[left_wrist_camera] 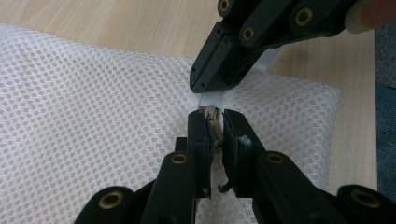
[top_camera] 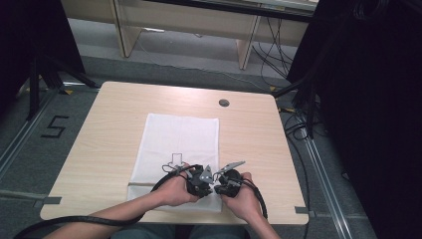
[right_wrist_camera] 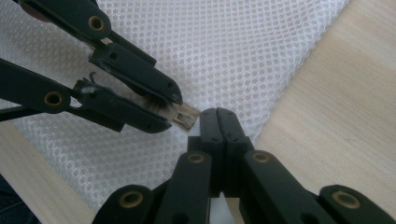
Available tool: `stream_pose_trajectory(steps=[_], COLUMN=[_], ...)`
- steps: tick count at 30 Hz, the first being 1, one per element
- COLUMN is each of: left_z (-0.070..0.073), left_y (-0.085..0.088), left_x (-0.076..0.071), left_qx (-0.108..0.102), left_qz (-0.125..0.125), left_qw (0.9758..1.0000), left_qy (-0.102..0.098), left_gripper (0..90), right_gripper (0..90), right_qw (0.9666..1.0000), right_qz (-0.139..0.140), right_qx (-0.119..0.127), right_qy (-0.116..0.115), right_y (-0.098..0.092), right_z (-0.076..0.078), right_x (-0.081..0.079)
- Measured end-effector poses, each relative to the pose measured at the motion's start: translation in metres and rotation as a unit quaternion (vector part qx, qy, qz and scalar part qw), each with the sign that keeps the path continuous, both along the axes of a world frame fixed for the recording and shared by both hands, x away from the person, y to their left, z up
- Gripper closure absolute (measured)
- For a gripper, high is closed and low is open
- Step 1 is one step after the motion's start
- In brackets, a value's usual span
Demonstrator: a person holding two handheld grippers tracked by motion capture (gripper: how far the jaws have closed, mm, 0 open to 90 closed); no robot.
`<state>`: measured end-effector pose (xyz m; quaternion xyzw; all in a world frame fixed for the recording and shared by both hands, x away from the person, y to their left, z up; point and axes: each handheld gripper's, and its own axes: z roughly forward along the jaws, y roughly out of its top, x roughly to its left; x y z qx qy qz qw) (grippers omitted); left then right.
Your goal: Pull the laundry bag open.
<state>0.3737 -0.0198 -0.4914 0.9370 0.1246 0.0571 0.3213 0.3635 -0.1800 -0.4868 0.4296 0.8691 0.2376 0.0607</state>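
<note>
Near edge of the table point(top_camera: 89, 149), seen from above and along both tools. A white mesh bag point(top_camera: 174, 144) lies flat, its long axis running from my near edge toward the far side. Both my hands meet at its near right corner. My left gripper point(left_wrist_camera: 215, 122) has its jaws closed on a small tan tab point(left_wrist_camera: 213, 113), which I judge to be the zipper pull, pinched at the very tips. My right gripper point(right_wrist_camera: 218, 116) has its jaws fully together; a white strip point(left_wrist_camera: 211, 97) at the bag's hem lies at its tips, which appear to pinch it, though the contact itself is hidden. In the right gripper view the tab point(right_wrist_camera: 187, 116) sits just left of my right tips, nearly touching them. The two tools point(top_camera: 215, 180) therefore oppose each other tip to tip across the hem. The hem runs left to right along the near edge, so I judge the coming pull should follow that line, left hand drawing leftward while the right anchors the corner.
</note>
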Motion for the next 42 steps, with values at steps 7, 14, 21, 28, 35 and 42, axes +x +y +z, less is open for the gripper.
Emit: stream_pose_trajectory(steps=[7, 14, 21, 28, 35, 42], left_z=[0.001, 0.005, 0.007, 0.010, 0.010, 0.013], left_y=[0.000, 0.004, 0.007, 0.012, 0.017, 0.021], left_x=[-0.002, -0.003, -0.001, -0.005, -0.006, -0.005], left_qx=[-0.002, 0.004, 0.000, 0.003, -0.012, -0.004], left_qz=[-0.002, -0.004, -0.005, -0.006, 0.004, -0.008], left_qw=[1.0000, 0.9999, 0.9999, 0.9998, 0.9999, 0.9998], left_qy=[-0.009, -0.012, -0.011, -0.017, -0.010, -0.018], left_gripper=[81.5, 81.5, 81.5, 81.5, 81.5, 81.5], right_gripper=[90.0, 90.0, 90.0, 90.0, 90.0, 90.0], right_qw=[0.9999, 1.0000, 1.0000, 0.9999, 0.9999, 1.0000], right_qz=[0.010, -0.006, 0.006, 0.009, 0.007, 0.000], right_qx=[0.003, 0.001, 0.003, 0.006, 0.006, 0.008], right_qy=[-0.006, 0.004, -0.005, -0.006, -0.007, 0.004], right_y=[-0.002, -0.004, -0.005, -0.005, -0.005, -0.005], right_z=[-0.001, 0.000, -0.001, -0.001, -0.001, 0.000], right_x=[0.001, 0.001, 0.002, 0.002, 0.002, 0.002])
